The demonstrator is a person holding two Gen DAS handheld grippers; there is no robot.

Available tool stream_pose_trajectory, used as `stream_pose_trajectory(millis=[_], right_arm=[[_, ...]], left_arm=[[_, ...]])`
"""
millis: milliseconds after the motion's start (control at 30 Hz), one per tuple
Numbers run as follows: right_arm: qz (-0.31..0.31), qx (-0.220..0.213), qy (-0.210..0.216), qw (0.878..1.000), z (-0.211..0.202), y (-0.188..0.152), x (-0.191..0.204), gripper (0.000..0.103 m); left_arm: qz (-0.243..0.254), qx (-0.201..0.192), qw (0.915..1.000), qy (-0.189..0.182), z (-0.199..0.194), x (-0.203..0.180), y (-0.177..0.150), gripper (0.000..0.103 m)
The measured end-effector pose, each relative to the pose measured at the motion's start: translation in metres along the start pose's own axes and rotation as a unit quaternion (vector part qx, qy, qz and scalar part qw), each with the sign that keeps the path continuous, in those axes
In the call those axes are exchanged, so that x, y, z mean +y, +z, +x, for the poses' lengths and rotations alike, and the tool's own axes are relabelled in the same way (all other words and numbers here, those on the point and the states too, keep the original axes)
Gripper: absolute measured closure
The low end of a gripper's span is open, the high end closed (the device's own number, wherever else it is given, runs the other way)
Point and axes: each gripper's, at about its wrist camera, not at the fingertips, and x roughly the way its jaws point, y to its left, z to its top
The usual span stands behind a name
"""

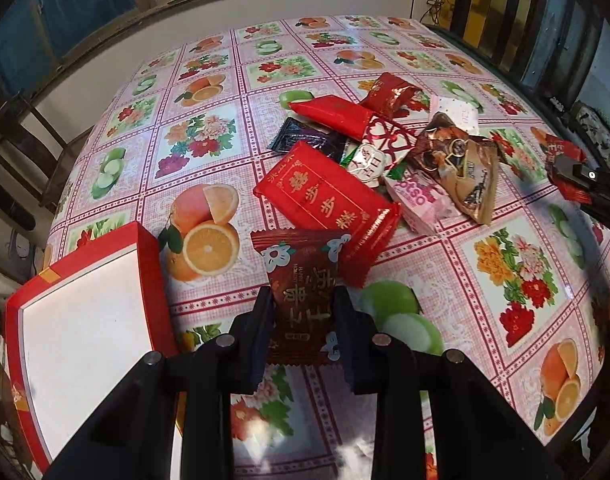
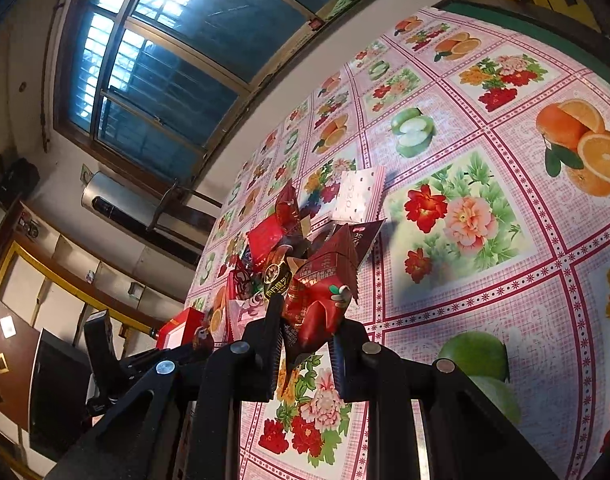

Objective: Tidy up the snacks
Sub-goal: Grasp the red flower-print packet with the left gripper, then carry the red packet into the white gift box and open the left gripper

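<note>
Two packets in hand: left gripper (image 1: 303,312) clamps dark-red snack packet (image 1: 301,280) above tablecloth (image 1: 425,264), beside red box (image 1: 85,320); right gripper (image 2: 305,340) pinches crumpled red packet (image 2: 317,308) nr pile (image 1: 385,148). Advise: carry over box interior, lower, release w/o snagging rim.

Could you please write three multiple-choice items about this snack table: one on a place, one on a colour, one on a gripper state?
1. Where is the red box relative to the snack pile, in the left wrist view?
A. To its left, nearer the camera
B. Behind it
C. On top of it

2. What colour is the box's inside?
A. White
B. Green
C. Black

3. What is the left gripper doing?
A. Standing open
B. Shut on a dark red packet
C. Pressing the box

Key: 1 A, the box sits at lower left. 2 A, its floor shows white. 3 B, both fingers clamp the packet.
</note>
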Motion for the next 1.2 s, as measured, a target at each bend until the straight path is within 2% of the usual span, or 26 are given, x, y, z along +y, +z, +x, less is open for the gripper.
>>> stream_pose_trajectory(millis=[300, 400, 533, 667, 800, 933, 1033, 1100, 1200], right_arm=[[-0.075, 0.011, -0.03, 0.997, 0.012, -0.012, 0.023, 0.081], [-0.103, 0.021, -0.037, 0.994, 0.02, -0.02, 0.035, 0.081], [-0.122, 0.035, -0.025, 0.992, 0.035, -0.035, 0.054, 0.081], [-0.148, 0.067, 0.01, 0.987, 0.067, -0.056, 0.09, 0.081], [-0.191, 0.105, 0.048, 0.975, 0.104, -0.083, 0.144, 0.08], [-0.242, 0.141, 0.081, 0.957, 0.137, -0.113, 0.204, 0.08], [-0.273, 0.161, 0.1, 0.943, 0.157, -0.139, 0.243, 0.08], [-0.286, 0.17, 0.102, 0.937, 0.168, -0.151, 0.259, 0.079], [-0.31, 0.184, 0.086, 0.929, 0.181, -0.166, 0.274, 0.076]], left_arm=[[-0.029, -0.066, 0.9974, -0.007, -0.068, 0.004, -0.043, 0.074], [-0.044, -0.086, 0.9952, 0.01, -0.092, 0.017, -0.06, 0.074], [-0.069, -0.098, 0.9919, 0.041, -0.112, 0.042, -0.087, 0.074], [-0.105, -0.091, 0.9878, 0.069, -0.118, 0.072, -0.117, 0.074], [-0.127, -0.067, 0.9858, 0.087, -0.111, 0.096, -0.139, 0.074], [-0.141, -0.039, 0.9849, 0.093, -0.098, 0.11, -0.156, 0.074], [-0.139, -0.029, 0.9836, 0.111, -0.094, 0.114, -0.162, 0.074], [-0.139, -0.03, 0.9837, 0.11, -0.097, 0.117, -0.167, 0.074], [-0.134, -0.033, 0.9806, 0.14, -0.102, 0.121, -0.171, 0.073]])
